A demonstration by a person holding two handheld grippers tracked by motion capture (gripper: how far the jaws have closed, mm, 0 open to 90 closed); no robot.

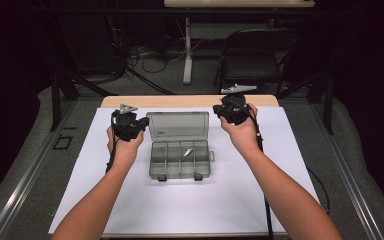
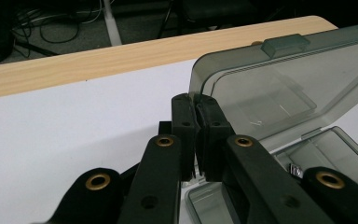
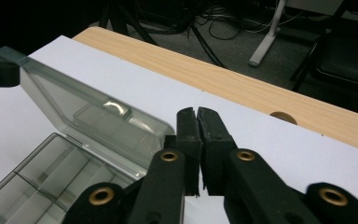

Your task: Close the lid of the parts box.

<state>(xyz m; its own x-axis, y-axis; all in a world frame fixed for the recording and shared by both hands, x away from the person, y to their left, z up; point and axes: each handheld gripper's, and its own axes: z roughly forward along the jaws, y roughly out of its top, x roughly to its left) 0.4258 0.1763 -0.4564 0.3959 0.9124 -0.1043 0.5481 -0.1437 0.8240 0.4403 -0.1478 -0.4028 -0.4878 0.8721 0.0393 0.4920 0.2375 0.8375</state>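
A smoky clear compartment box (image 1: 180,167) sits open mid-table, its lid (image 1: 178,126) standing up at the back. A small pale piece (image 1: 188,151) lies in one middle compartment. My left gripper (image 1: 138,122) is shut and empty, just left of the lid; in the left gripper view its tips (image 2: 196,100) are at the lid's (image 2: 279,84) left edge, and I cannot tell if they touch. My right gripper (image 1: 226,113) hovers off the lid's right corner. In the right gripper view its jaws (image 3: 196,113) are shut on nothing, beside the lid (image 3: 88,109) and the tray (image 3: 42,172).
A white sheet (image 1: 260,190) covers the wooden table (image 1: 190,101), whose bare far edge shows behind the box. Past the table stand a black folding chair (image 1: 260,55) and a white table leg (image 1: 187,50), with cables on the floor.
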